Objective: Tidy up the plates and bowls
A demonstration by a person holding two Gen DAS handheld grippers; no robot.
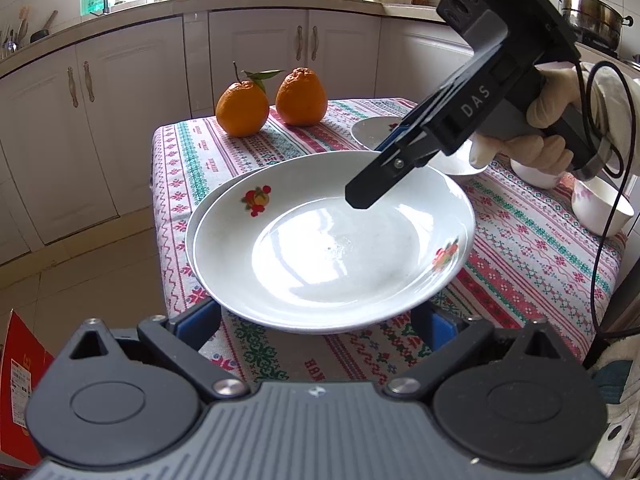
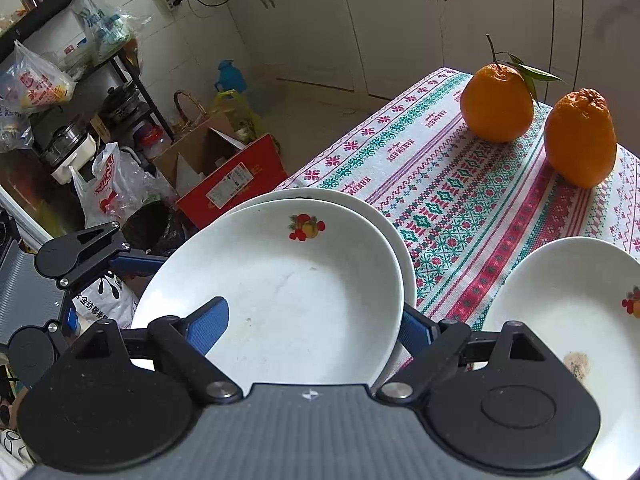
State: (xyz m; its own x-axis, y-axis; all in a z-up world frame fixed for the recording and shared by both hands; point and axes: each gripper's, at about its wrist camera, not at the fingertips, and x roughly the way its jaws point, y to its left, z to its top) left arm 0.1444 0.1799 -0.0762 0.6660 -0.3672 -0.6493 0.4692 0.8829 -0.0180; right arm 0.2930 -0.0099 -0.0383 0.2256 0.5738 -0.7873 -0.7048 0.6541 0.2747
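The left gripper (image 1: 316, 320) has its blue-padded fingers (image 1: 198, 322) spread wide, one on each side of the near rim of the top plate (image 1: 332, 240), which sits nested on a second plate (image 1: 192, 224) whose rim shows just beyond it to the left. Whether the pads touch the plate is hidden under its rim. The stack sits on the bench (image 1: 520, 264), covered in a patterned cloth.

The right gripper (image 2: 312, 320) also has its fingers (image 2: 210, 322) spread: the left one lies over the plate's (image 2: 280, 292) inner surface, the right one outside and below its rim, so the rim sits between them without being pinched. Right of these fingers lies a third plate (image 2: 560, 320), well apart from the stack. Ahead of them, two oranges (image 2: 496, 104) stand upright near the bench's far edge. From the left view, small bowls (image 1: 600, 208) sit to the right, beyond the gloved hand (image 1: 552, 108).
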